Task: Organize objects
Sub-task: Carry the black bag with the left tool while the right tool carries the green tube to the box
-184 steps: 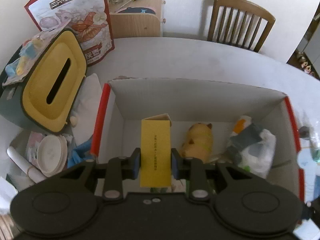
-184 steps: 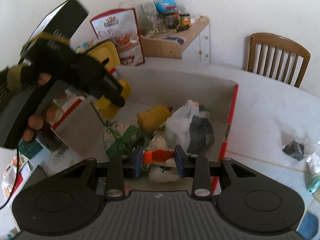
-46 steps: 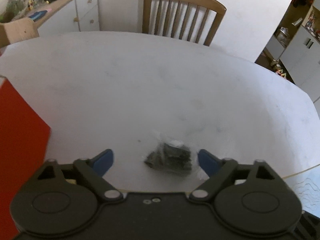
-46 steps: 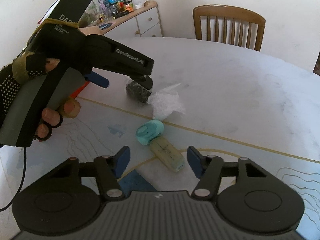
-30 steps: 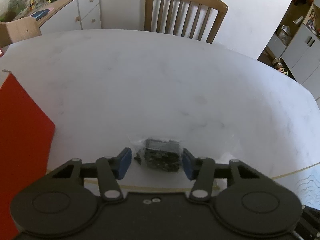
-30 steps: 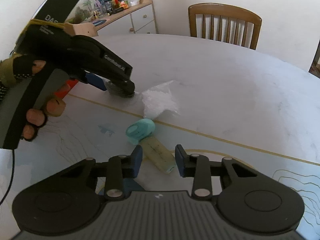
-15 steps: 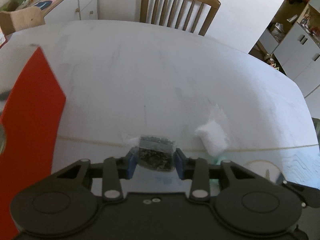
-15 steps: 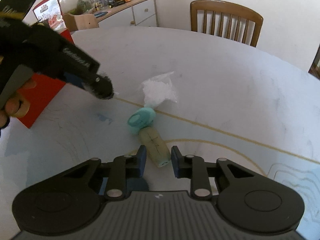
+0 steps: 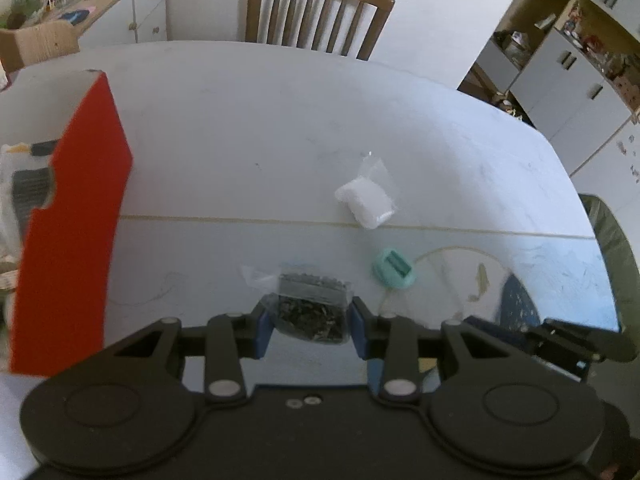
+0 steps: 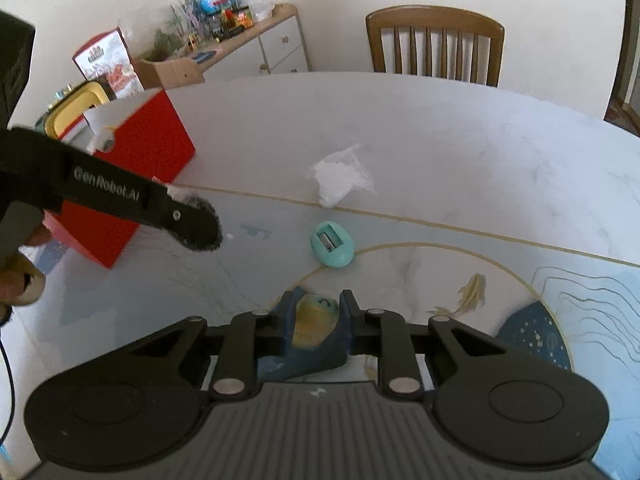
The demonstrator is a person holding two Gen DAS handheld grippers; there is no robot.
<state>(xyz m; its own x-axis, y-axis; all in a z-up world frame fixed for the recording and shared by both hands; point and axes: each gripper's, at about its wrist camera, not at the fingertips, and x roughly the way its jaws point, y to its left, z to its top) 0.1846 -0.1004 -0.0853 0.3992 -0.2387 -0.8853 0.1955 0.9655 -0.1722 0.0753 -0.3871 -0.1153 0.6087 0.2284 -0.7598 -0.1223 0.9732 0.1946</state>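
My left gripper (image 9: 310,326) is shut on a small clear bag of dark bits (image 9: 312,312), held above the table. The right wrist view shows that bag (image 10: 200,232) hanging just in front of the red box (image 10: 132,184). The jaws of my right gripper (image 10: 316,320) are closing, and their blue pads press on a yellowish cylinder (image 10: 316,320) raised off the table. A teal egg-shaped sharpener (image 10: 332,244) (image 9: 394,268) lies on the table beyond it. Farther back lies a clear bag with a white roll (image 9: 366,200) (image 10: 340,180).
The red box (image 9: 68,220) stands open at the left with items inside. A wooden chair (image 9: 320,12) is at the table's far edge. A sideboard (image 10: 248,44) with clutter lines the back wall, with a yellow tissue box (image 10: 76,104) behind the box.
The left gripper shut on the dark bag, lifted it and carried it toward the red box. The right gripper closed on the yellowish cylinder and raised it away from the teal sharpener.
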